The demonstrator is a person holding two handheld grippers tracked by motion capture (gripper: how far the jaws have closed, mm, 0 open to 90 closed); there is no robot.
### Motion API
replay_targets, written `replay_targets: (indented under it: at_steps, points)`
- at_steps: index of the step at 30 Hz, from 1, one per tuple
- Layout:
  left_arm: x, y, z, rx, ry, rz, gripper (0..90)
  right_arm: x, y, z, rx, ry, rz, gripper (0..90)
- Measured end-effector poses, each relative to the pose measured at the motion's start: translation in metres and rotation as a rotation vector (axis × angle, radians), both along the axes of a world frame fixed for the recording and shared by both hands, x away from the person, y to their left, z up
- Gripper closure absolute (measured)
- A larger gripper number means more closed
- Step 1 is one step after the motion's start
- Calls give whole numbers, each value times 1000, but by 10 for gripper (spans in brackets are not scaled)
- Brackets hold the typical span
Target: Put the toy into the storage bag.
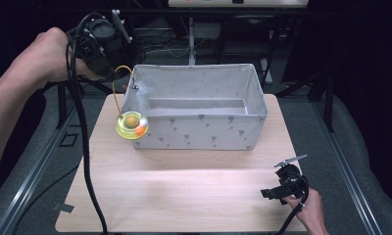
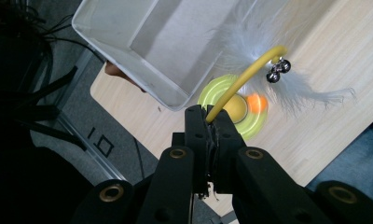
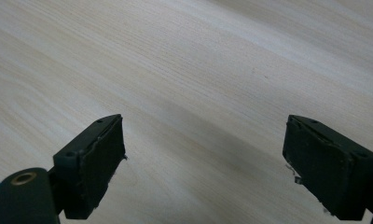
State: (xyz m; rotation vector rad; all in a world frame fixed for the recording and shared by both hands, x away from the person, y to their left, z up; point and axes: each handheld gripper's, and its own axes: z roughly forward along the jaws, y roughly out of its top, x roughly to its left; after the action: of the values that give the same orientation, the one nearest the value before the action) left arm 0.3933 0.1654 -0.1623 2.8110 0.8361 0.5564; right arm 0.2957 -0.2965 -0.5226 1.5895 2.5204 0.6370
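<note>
A toy hangs from a curved yellow stem (image 1: 115,95): a yellow-green disc (image 1: 131,126) with a tan ball and an orange bit on it. My left gripper (image 1: 110,72) is up at the back left, shut on the stem's upper end (image 2: 211,113). The disc (image 2: 231,109) is at the front left corner of the grey fabric box (image 1: 199,131). White feathers (image 2: 310,93) and small metal bells (image 2: 278,71) dangle from the stem (image 2: 250,70). At the table's front right, my right gripper (image 1: 266,193) rests low, its jaws open (image 3: 203,158) over bare wood.
The light wooden table (image 1: 184,196) ends close to the right hand and at the left beyond the toy. The box (image 2: 142,42) holds a low inner divider. A black cable (image 1: 86,147) trails from the left gripper across the table's left edge. Dark frames stand behind.
</note>
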Motion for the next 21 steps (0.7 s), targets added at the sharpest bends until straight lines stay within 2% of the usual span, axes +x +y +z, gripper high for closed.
replay_targets:
  at_steps: [7,13,21]
  points:
    - [3,-3,10,-6,-16,9,878,0,0,0,-1,1,-1,122]
    - [10,-6,20,-27,-48,26,879,0,0,1,3,-8,-7,122]
    - [21,-9,28,-23,-63,38,878,0,0,0,7,-7,-6,122]
